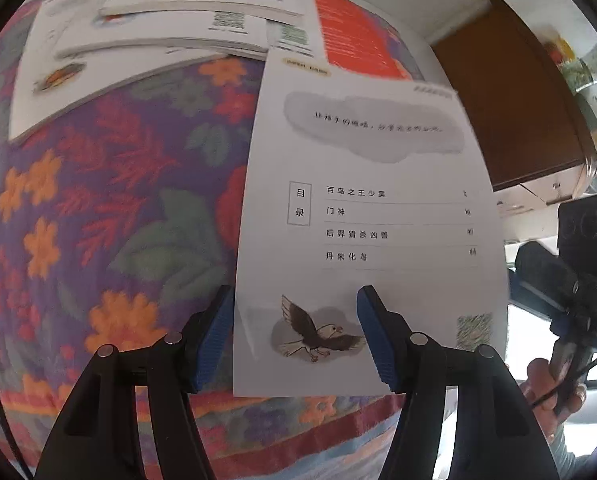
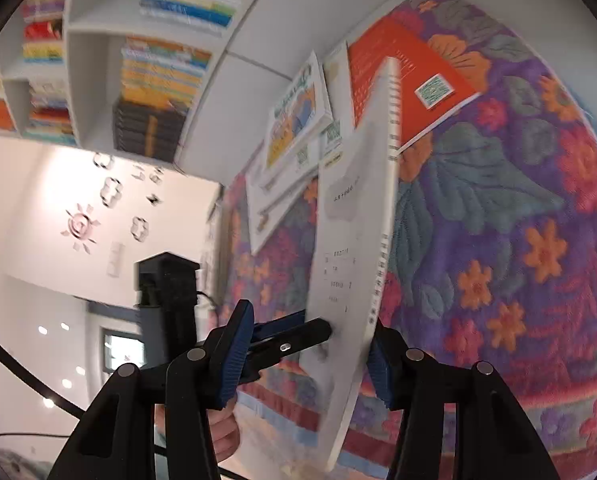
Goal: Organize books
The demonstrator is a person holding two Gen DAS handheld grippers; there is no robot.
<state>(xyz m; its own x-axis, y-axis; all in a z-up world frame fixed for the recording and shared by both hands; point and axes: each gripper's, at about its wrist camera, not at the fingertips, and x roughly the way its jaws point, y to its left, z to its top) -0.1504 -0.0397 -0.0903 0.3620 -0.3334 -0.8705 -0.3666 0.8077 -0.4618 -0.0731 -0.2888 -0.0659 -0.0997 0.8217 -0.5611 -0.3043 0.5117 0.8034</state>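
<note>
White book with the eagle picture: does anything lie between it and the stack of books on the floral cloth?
Nothing visible: only bare floral cloth lies between the white book and the stack of books.

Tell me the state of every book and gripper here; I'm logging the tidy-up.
White bird book: closed, tipped up off the bedspread.
Left gripper: open, fingers in front of its back cover.
Right gripper: open, book's edge between the fingers.
Orange book: closed, lying flat.
Stacked books: closed, piled flat.
</note>
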